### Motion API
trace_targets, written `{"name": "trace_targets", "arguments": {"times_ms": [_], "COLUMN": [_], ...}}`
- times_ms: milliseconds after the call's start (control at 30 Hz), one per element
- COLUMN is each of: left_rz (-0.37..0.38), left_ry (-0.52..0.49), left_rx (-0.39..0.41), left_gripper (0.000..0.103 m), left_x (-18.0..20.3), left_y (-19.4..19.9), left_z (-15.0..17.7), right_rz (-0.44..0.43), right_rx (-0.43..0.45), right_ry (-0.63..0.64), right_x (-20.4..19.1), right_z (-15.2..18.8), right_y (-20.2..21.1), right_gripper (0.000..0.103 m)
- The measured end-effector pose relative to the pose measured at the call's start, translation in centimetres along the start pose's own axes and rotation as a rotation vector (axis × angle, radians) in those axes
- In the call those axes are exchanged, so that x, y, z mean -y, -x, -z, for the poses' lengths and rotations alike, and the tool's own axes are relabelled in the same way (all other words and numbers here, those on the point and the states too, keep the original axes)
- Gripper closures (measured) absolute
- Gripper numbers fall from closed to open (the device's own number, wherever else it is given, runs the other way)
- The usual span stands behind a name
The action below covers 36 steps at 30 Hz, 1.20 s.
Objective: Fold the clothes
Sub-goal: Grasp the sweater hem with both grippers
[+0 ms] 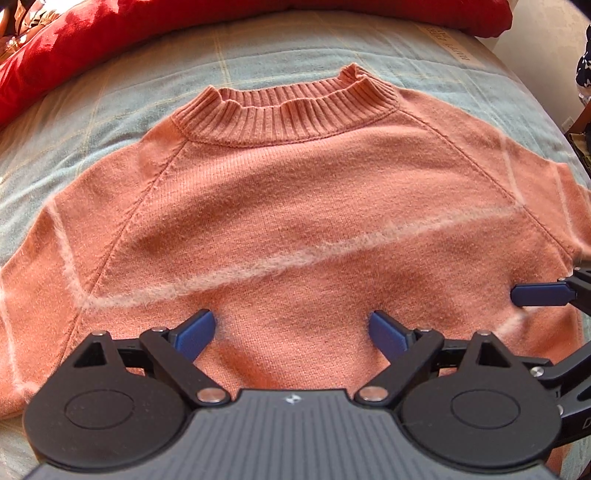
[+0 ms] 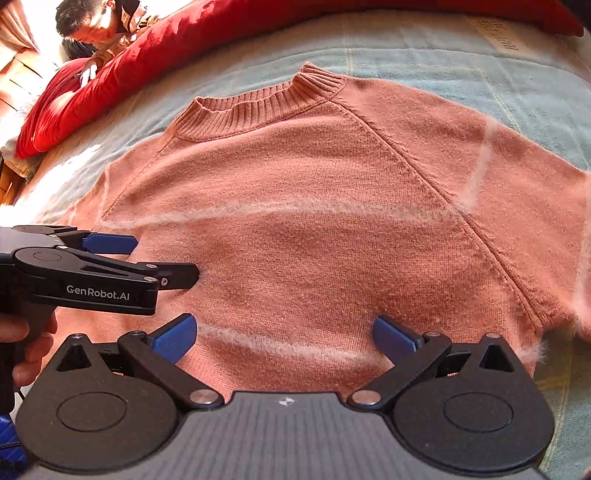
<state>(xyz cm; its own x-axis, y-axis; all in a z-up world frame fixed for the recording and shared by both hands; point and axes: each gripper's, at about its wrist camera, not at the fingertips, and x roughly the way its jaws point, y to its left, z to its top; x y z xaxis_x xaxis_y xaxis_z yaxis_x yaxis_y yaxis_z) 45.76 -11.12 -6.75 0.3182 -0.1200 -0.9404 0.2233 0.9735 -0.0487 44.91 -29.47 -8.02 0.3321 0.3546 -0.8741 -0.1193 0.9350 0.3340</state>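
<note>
A salmon-pink knit sweater (image 1: 295, 192) with fuzzy white stripes lies flat on the bed, ribbed collar (image 1: 284, 107) at the far side. My left gripper (image 1: 291, 332) hovers over its lower body, blue pads wide apart, nothing between them. In the right wrist view the same sweater (image 2: 332, 229) fills the frame. My right gripper (image 2: 284, 338) is open above the lower hem area, nothing between its fingers. The left gripper (image 2: 162, 258) shows side-on at the left edge, held by a hand (image 2: 26, 343). One right gripper finger (image 1: 543, 291) enters the left wrist view from the right.
A pale blue checked bedspread (image 1: 110, 110) lies under the sweater. A red pillow or quilt (image 1: 110, 40) runs along the far side of the bed. A person (image 2: 92, 26) sits beyond it at the upper left. The bed's edge curves off at the right.
</note>
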Motion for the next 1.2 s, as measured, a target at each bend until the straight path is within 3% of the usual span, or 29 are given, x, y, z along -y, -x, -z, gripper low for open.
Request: {"name": "trace_targets", "arguments": {"times_ms": [467,700,800,933,1067,1200], "left_rz": [0.011,0.047,0.084,0.123,0.115,0.086], "left_ry": [0.014,0.005,0.028,0.076,0.146,0.198], "left_rx": [0.008,0.007,0.004,0.031,0.053,0.057], "left_gripper": [0.012,0.012,0.012,0.012,0.012,0.012], "left_x": [-0.3,-1.3,-2.5,-4.5,-6.7,-7.8], "left_y": [0.7,1.9,3.2,6.4,9.3,11.4], "left_z": [1.6,3.4,5.0,7.6,10.7,13.8], "right_rz": [0.079,0.157,0.149,0.102,0.02,0.015], "right_rx": [-0.03,-0.063,-0.079,-0.027,0.011,-0.019], "right_ry": [0.068,0.264,0.256,0.214,0.164,0.202], "right_x": [-1.2,-3.1,-2.9,-2.4,-2.0,-2.7], "right_z": [-0.2,0.7,0.5,1.8,4.9,9.1], "right_y": [-1.2,-1.6,-0.7,3.2,6.8,8.9], "right_gripper": [0.0,0.0,0.0,0.0,0.0,0.0]}}
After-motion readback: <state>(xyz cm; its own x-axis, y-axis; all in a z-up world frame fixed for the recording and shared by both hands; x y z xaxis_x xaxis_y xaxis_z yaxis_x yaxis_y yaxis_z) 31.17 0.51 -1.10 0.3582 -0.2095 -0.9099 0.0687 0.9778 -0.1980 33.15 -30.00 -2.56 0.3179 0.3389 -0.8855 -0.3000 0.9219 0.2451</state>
